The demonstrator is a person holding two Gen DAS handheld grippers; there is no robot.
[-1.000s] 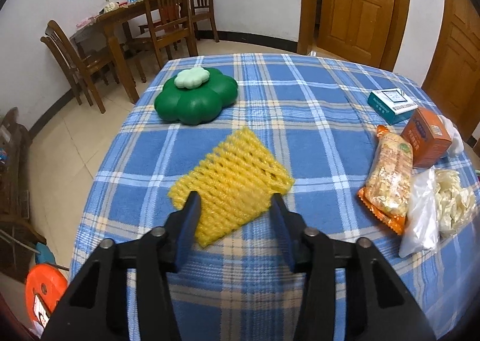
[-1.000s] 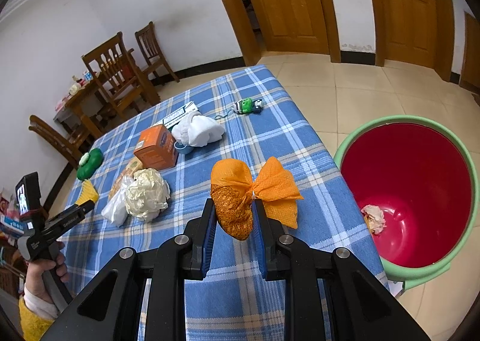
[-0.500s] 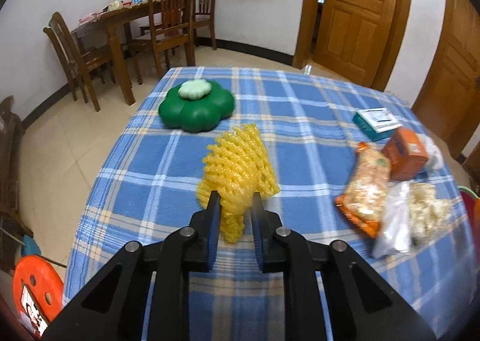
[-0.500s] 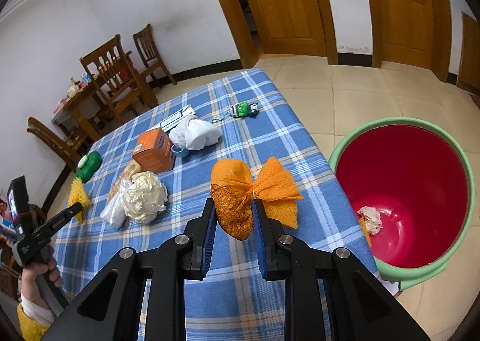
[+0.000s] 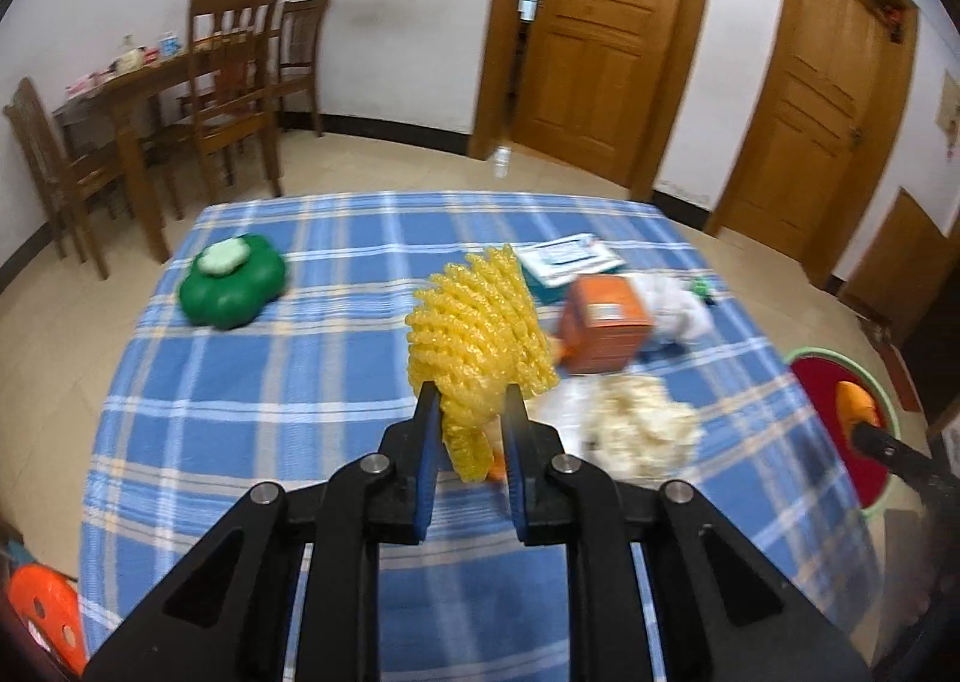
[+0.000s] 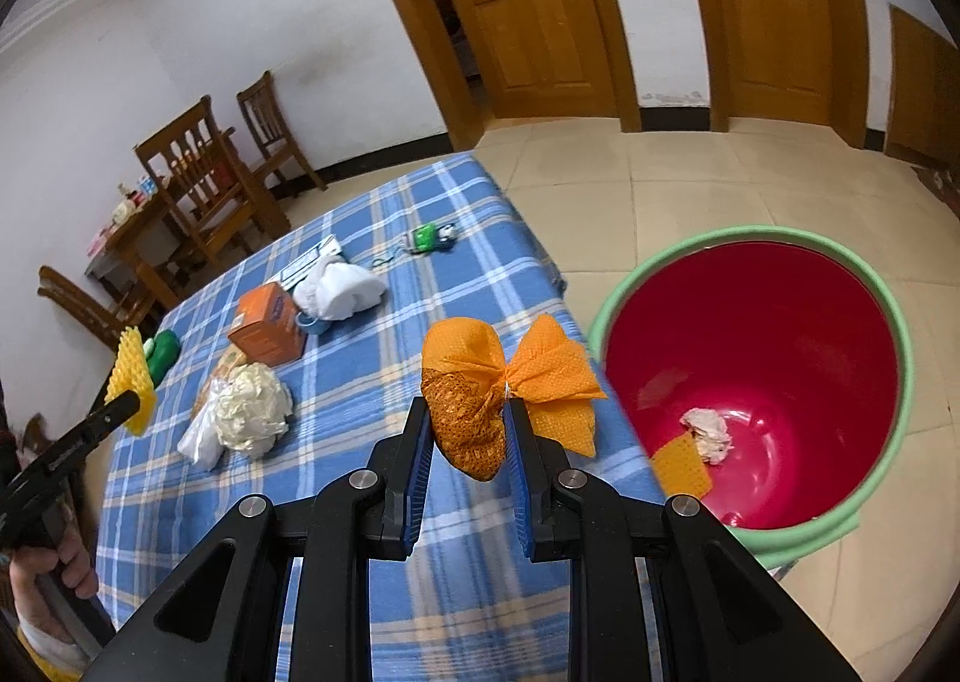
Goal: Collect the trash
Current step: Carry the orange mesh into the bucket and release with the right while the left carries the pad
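My left gripper [image 5: 470,400] is shut on a yellow foam fruit net [image 5: 477,334], held up above the blue checked tablecloth [image 5: 252,382]. From the right wrist view the same yellow net [image 6: 131,376] hangs at the far left on the left gripper's tip. My right gripper [image 6: 469,412] is shut on an orange mesh bag [image 6: 474,394] tied like a bow, raised near the table's right edge. A red bin with a green rim [image 6: 750,376] stands on the floor to the right, with crumpled paper [image 6: 708,433] and an orange scrap inside.
On the table lie a crumpled cream plastic wad [image 6: 249,409], an orange box [image 6: 267,325], a white cloth [image 6: 339,292], a green flower-shaped box [image 5: 234,283], a teal-edged pack [image 5: 570,262] and a green toy [image 6: 429,237]. Wooden chairs [image 5: 234,88] stand behind.
My left gripper closed on the yellow net, lifted it off the cloth and swung right toward the other items. The right gripper carried the orange bag slightly closer to the bin.
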